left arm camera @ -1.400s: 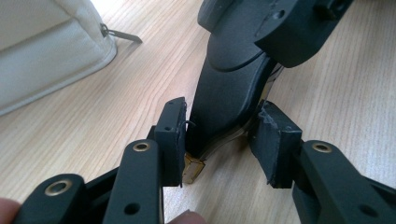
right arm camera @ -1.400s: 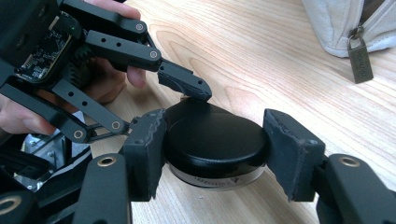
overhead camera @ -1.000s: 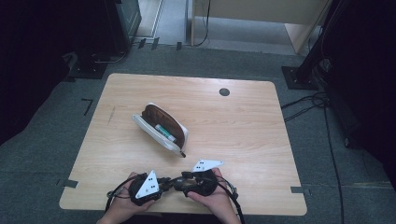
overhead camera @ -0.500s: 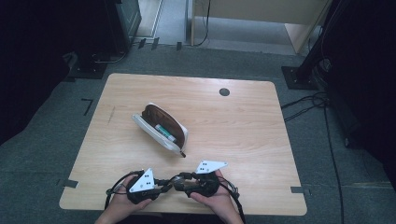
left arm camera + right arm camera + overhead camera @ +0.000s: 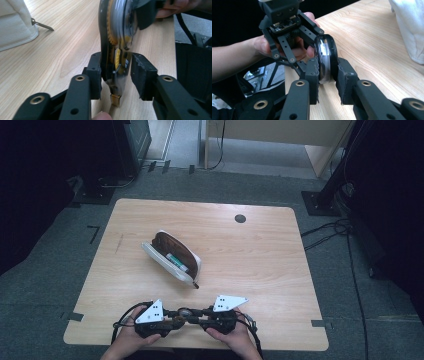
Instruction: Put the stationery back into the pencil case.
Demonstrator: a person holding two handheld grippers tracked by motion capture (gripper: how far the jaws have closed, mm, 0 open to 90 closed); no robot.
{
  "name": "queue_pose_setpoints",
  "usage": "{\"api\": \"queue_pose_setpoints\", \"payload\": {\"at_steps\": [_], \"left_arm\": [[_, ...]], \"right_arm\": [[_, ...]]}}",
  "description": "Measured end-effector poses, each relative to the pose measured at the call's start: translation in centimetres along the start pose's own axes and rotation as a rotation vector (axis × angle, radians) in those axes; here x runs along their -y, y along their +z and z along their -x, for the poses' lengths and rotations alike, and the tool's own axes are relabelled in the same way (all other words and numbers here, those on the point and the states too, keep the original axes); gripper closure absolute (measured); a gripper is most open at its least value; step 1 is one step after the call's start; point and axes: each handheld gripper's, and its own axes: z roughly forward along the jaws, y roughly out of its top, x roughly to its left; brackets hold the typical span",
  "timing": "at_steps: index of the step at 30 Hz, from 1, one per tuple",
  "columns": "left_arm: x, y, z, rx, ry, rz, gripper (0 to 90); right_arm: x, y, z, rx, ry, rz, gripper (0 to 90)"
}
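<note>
Both tools (image 5: 186,312) flank round tape dispenser (image 5: 117,37) between jaws

Brown-and-white pouch (image 5: 172,256), pale wood-grain table (image 5: 260,255)

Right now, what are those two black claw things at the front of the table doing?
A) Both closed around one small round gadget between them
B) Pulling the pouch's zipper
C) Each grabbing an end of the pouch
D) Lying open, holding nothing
A: the left gripper and the right gripper both clamp the same round clear-and-yellow gadget, while the open pouch lies untouched farther back on the table.
</note>
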Motion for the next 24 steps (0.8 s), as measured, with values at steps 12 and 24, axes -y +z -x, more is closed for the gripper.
{"api": "queue_pose_setpoints", "payload": {"at_steps": [12, 24], "left_arm": [[0.1, -0.5, -0.2, -0.205, -0.044, -0.040, 26.0], [1.2, -2.2, -1.4, -0.326, -0.119, -0.092, 9.7]], "right_arm": [[-1.3, -1.8, -0.7, 0.163, -0.031, 0.044, 74.3], [-2.4, -3.5, -1.0, 0.254, -0.032, 0.055, 74.3]]}}
